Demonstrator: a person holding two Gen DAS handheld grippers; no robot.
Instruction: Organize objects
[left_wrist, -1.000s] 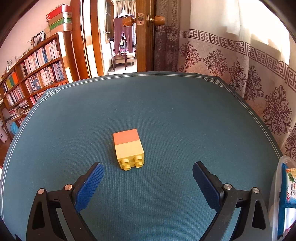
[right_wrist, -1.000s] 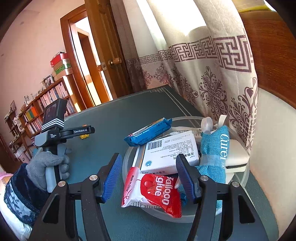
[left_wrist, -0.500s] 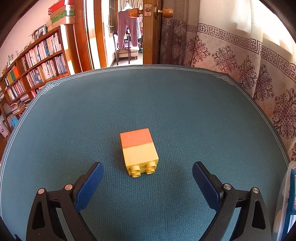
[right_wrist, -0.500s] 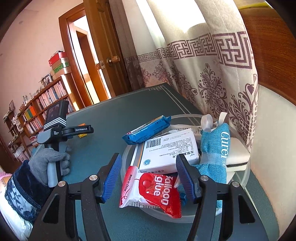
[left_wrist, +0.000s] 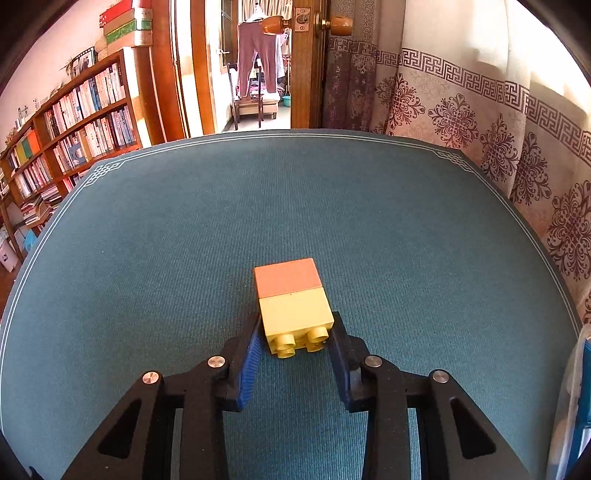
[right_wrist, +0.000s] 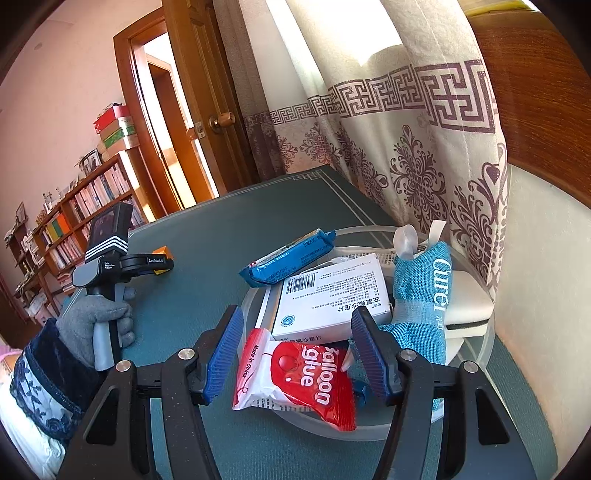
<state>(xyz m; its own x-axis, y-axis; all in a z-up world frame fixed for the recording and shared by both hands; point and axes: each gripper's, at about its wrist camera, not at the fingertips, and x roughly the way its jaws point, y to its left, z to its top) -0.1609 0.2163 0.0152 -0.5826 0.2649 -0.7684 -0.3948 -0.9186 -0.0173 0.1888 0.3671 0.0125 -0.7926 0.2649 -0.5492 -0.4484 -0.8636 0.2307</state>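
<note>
Now, block: I see a yellow-and-orange toy brick (left_wrist: 291, 306), studs toward me.
Left gripper (left_wrist: 295, 334): just closed, clamping it.
Right gripper (right_wrist: 295, 350): half-open, empty, above the crowded tray (right_wrist: 476, 373).

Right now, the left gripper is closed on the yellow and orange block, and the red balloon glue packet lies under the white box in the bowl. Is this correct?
Only the packet's place is wrong: the right wrist view shows the balloon glue packet partly on top of the white box.

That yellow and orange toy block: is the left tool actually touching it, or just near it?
Touching. In the left wrist view the left tool has just closed, and both blue pads press the yellow sides of the toy block, which rests on the green table.
</note>
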